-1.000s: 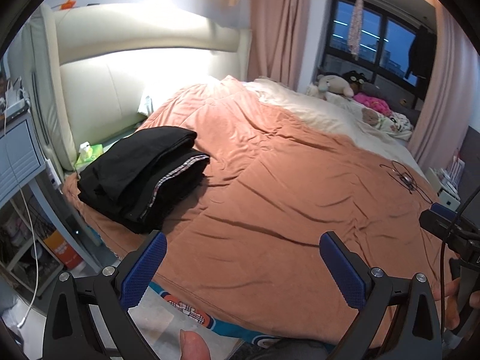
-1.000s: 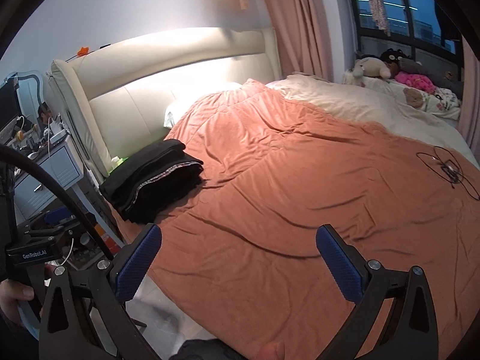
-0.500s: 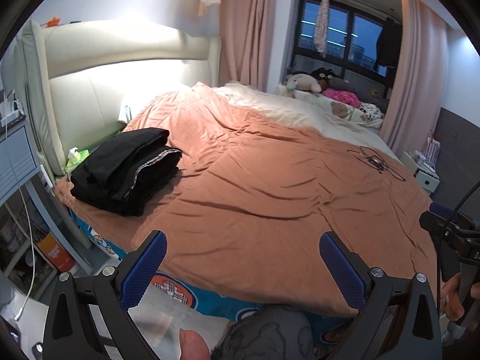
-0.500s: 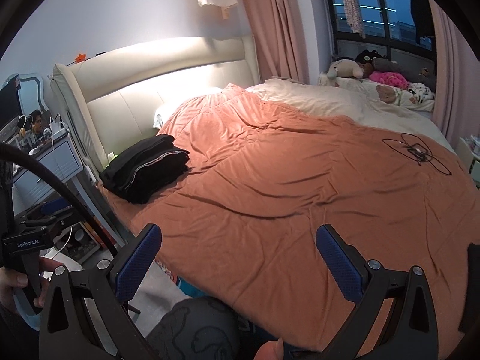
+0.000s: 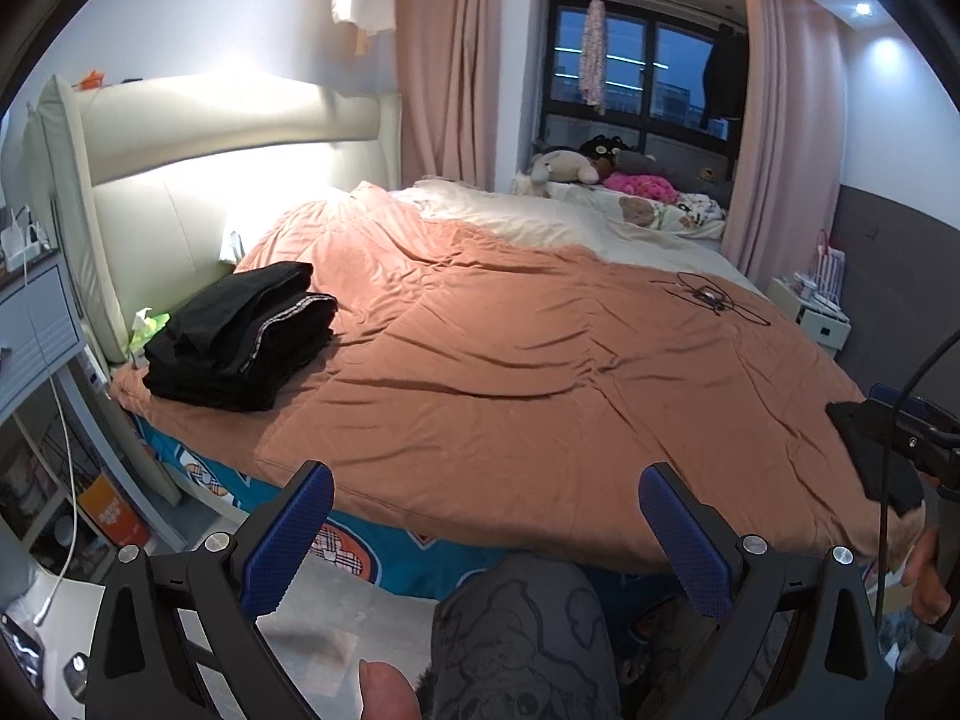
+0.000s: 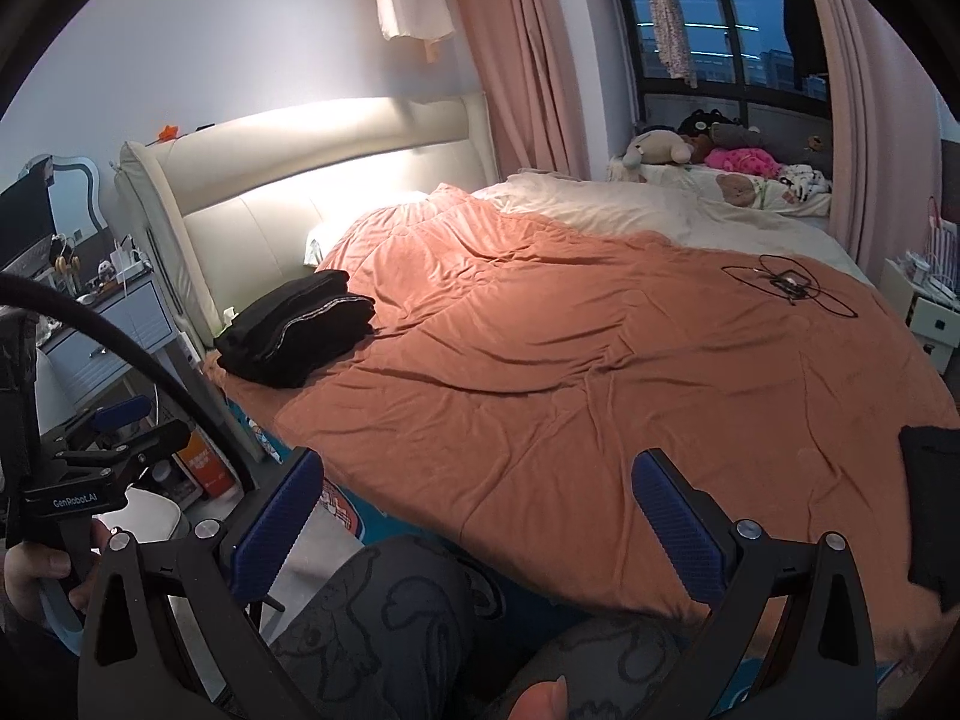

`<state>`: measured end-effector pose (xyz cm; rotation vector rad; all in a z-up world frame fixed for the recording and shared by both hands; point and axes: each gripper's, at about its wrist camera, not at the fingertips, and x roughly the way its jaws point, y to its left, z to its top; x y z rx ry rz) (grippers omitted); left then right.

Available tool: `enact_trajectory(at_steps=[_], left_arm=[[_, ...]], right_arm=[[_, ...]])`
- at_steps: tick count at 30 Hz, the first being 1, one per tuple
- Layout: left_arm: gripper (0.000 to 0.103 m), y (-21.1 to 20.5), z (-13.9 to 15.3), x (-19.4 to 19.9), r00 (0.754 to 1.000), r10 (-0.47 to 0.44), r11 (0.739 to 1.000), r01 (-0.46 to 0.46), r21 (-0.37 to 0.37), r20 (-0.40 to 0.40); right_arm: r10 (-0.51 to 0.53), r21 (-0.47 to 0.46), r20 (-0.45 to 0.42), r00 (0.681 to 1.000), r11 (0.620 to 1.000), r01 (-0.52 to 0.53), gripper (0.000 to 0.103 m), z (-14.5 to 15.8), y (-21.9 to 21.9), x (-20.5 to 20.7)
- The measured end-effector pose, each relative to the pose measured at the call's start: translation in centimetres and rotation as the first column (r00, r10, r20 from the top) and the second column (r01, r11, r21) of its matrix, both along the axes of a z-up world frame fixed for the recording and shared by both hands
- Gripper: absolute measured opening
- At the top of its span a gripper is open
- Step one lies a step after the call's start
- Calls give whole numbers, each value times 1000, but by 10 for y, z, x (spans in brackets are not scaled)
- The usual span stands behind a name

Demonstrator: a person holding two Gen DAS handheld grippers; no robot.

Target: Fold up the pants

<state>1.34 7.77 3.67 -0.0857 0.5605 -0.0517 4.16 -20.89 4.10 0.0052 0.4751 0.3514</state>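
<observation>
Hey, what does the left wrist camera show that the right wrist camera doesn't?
Left wrist only: the right gripper at the right edge, and a lit ceiling spotlight. Right wrist only: the left gripper at the left edge, and a mirror. Both: the folded black pants on the orange duvet, a tangled cable, plush toys.

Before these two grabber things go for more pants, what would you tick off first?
1. Left gripper open and holding nothing: ok.
2. Right gripper open and holding nothing: ok.
3. Folded black pants sit in a neat stack at the corner of the bed by the headboard: ok.
4. Room on the orange blanket to spread the next pair: ok.
5. Black cable lies on the blanket's far side, away from the stack: ok.
6. Dark cloth at the right edge is the next pair: cannot tell.
</observation>
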Motion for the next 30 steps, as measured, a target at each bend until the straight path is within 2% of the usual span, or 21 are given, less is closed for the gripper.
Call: enact_trajectory(at_steps=[7, 14, 21, 26, 30], left_arm=[[103, -8, -2, -24, 1000, -7, 1000, 6, 15, 10], [103, -16, -2, -41, 999, -8, 999, 7, 31, 47], [103, -17, -10, -43, 999, -1, 999, -1, 41, 52], [103, -10, -12, -41, 999, 13, 1000, -13, 4, 49], [103, -10, -15, -40, 999, 18, 1000, -18, 4, 38]], right_arm=[[-31, 0, 14, 999, 1000, 31, 103, -10, -11, -33], [-45, 0, 24, 999, 999, 46, 103, -14, -13, -46], [-79, -1, 57, 995, 997, 79, 103, -24, -12, -54], [-64, -14, 66, 996, 998, 65, 103, -31, -5, -50], [-75, -10, 72, 995, 997, 76, 103, -35, 0, -48]])
